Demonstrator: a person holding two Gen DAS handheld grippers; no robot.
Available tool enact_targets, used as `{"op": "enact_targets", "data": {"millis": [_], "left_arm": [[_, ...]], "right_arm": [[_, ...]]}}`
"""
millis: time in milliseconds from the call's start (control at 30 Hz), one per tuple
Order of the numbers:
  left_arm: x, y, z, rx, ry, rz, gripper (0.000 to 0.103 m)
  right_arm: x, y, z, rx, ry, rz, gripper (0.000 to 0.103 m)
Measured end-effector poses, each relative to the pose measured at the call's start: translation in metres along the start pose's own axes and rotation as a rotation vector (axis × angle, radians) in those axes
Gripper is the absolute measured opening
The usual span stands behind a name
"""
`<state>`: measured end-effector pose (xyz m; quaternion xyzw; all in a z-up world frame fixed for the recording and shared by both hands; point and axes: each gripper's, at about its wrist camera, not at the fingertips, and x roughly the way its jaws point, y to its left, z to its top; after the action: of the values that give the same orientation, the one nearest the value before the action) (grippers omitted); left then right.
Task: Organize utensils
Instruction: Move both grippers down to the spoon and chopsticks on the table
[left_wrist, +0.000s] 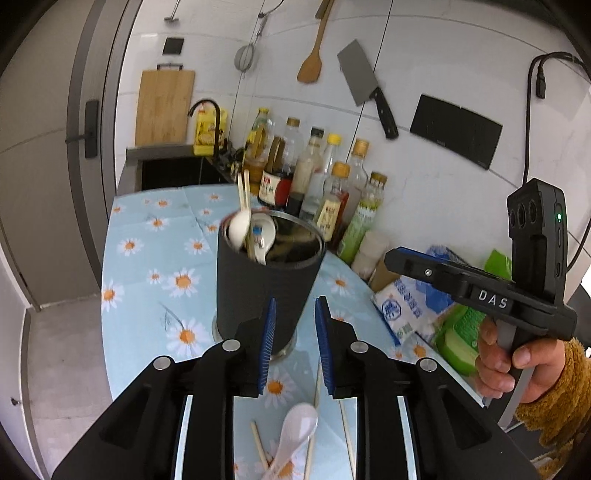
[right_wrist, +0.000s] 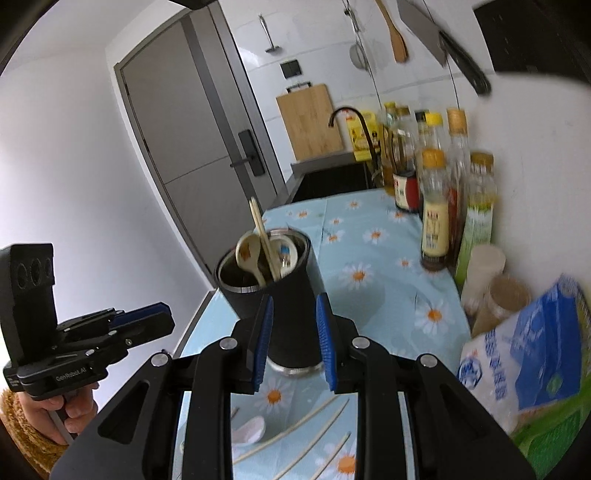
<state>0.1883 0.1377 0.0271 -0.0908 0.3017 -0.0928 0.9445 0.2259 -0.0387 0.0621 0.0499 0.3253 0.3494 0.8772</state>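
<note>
A black utensil holder (left_wrist: 267, 280) stands on the daisy-print cloth (left_wrist: 147, 258) and holds white spoons (left_wrist: 240, 225) and a pair of chopsticks (left_wrist: 243, 192). It also shows in the right wrist view (right_wrist: 280, 295). My left gripper (left_wrist: 294, 347) is open and empty, hovering just in front of the holder. My right gripper (right_wrist: 294, 343) is open and empty, also just in front of the holder; it shows from the side in the left wrist view (left_wrist: 413, 258). A loose white spoon (left_wrist: 295, 432) and loose chopsticks (left_wrist: 347, 432) lie on the cloth below the grippers.
Several sauce and oil bottles (left_wrist: 328, 184) line the wall behind the holder. Food bags (left_wrist: 413, 310) and paper cups (right_wrist: 484, 266) sit to the right. A sink (left_wrist: 173, 170) with a black tap lies at the far end. The counter's left edge drops to the floor.
</note>
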Motion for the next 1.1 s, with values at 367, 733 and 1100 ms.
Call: {"op": "enact_targets", "data": {"millis": [367, 733, 1100], "left_arm": [[0.001, 0.007, -0.041, -0.065, 0.072, 0.017, 0.021], [0.002, 0.018, -0.085, -0.177, 0.135, 0.026, 0.021], [0.001, 0.024, -0.112, -0.239, 0.175, 0.025, 0.021]], "right_arm": [[0.014, -0.003, -0.048, 0.115, 0.143, 0.045, 0.032], [0.046, 0.007, -0.099, 0.238, 0.322, 0.088, 0.032], [0.075, 0.013, -0.123, 0.341, 0.417, 0.102, 0.031]]}}
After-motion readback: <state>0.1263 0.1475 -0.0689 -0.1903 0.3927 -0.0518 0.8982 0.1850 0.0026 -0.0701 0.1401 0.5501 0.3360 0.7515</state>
